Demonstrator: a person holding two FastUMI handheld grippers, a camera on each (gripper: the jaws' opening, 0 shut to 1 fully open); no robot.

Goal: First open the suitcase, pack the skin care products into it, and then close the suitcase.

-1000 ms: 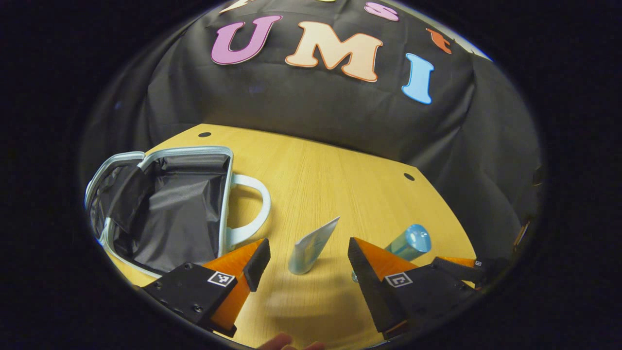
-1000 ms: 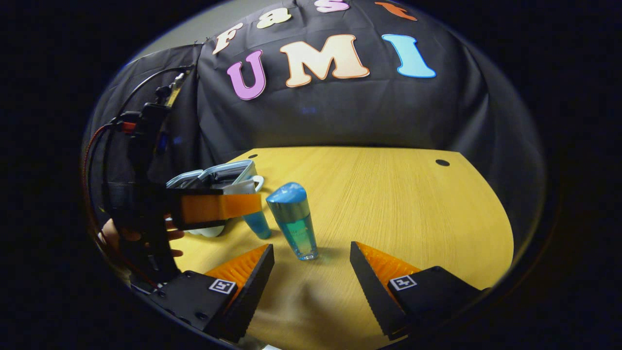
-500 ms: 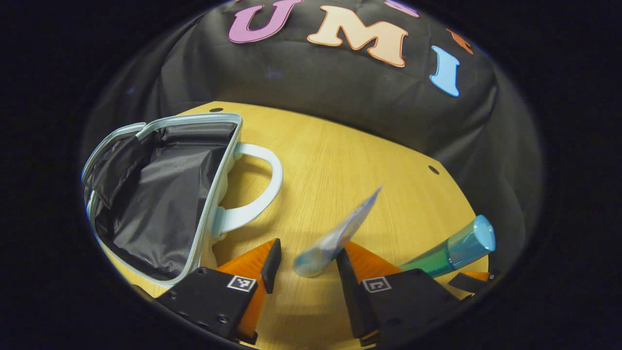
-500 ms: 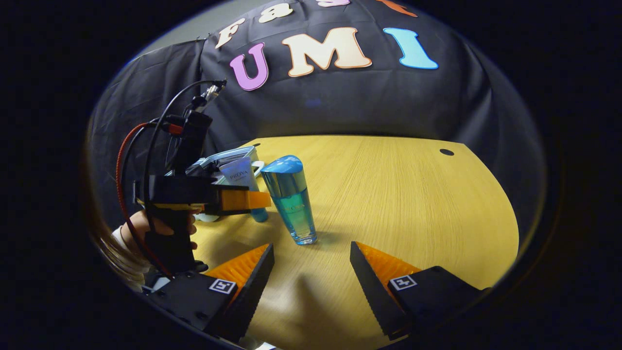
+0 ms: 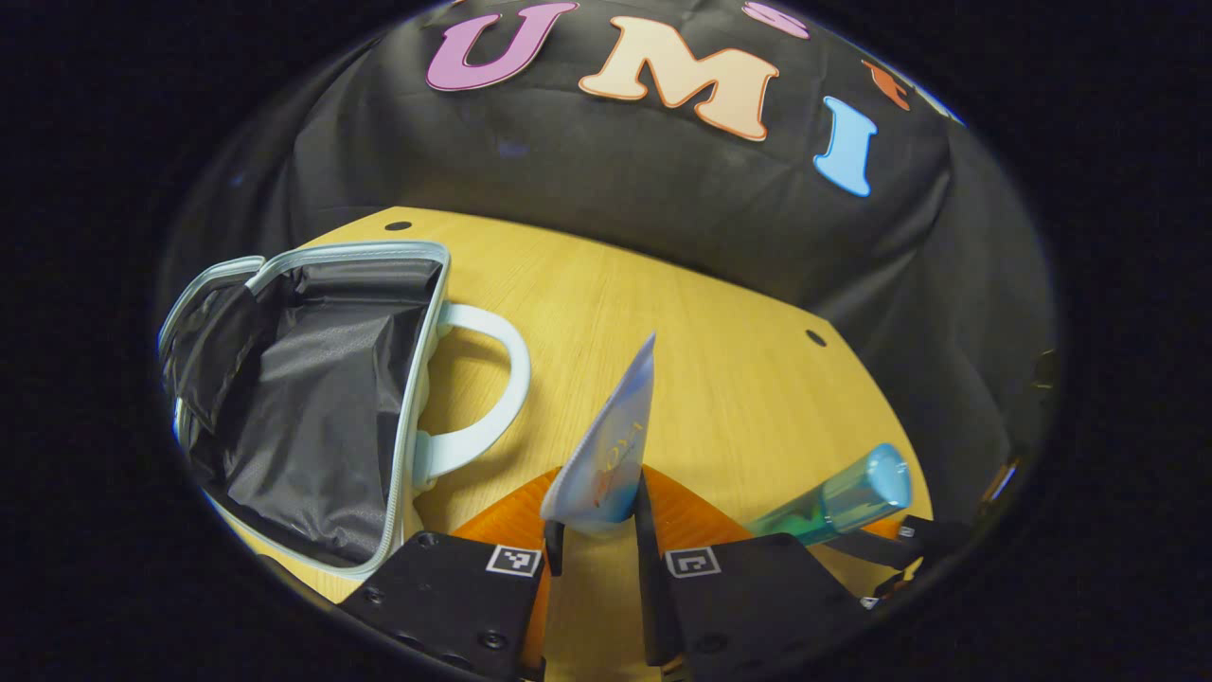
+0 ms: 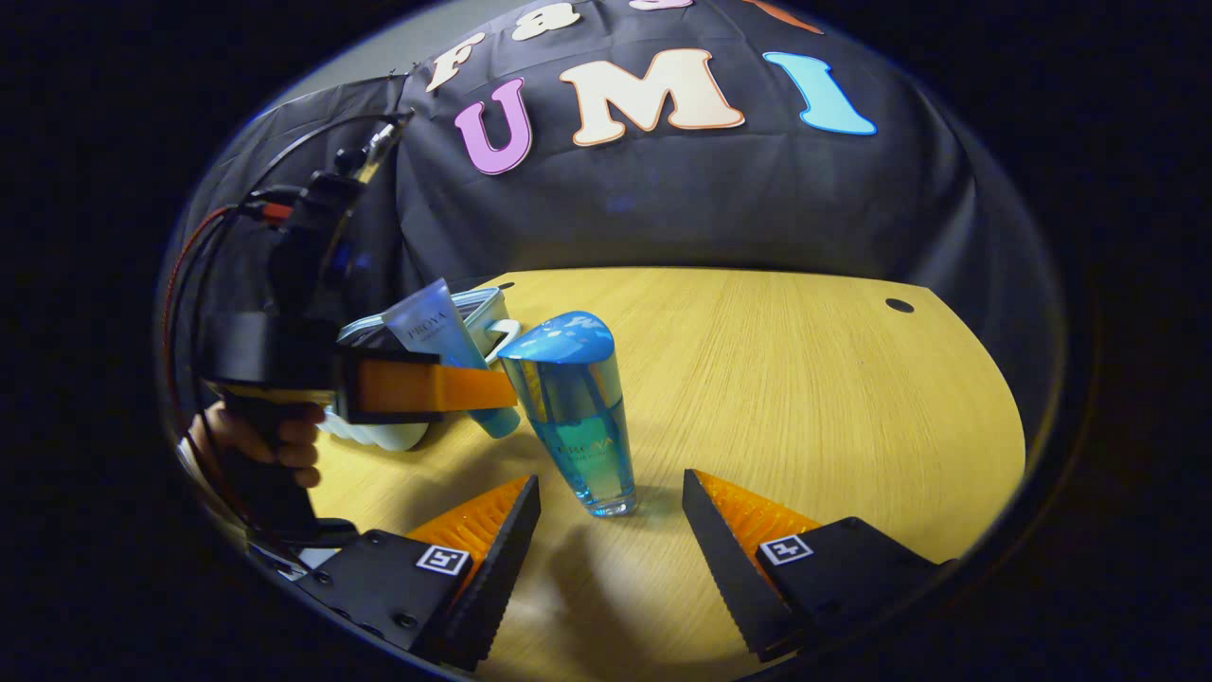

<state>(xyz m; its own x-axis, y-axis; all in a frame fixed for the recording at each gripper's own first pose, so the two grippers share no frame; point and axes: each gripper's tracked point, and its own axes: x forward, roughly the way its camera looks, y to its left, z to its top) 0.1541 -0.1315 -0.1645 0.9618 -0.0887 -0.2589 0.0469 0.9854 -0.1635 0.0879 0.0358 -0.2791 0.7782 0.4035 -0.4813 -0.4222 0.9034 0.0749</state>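
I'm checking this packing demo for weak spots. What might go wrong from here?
The left gripper pinches the tube near its cap end only, so it may swing or slip on the way to the open suitcase. The bottle stands upright close beside that gripper; a sideways move might topple it before the open right gripper closes.

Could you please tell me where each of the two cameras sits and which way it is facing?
Left gripper view: rides the left hand-held gripper, looking over its fingers, shut on the tube, toward the open suitcase.
Right gripper view: rides the open right hand-held gripper, facing the blue bottle; a hand shows.
Shared: tube, bottle, suitcase, table.
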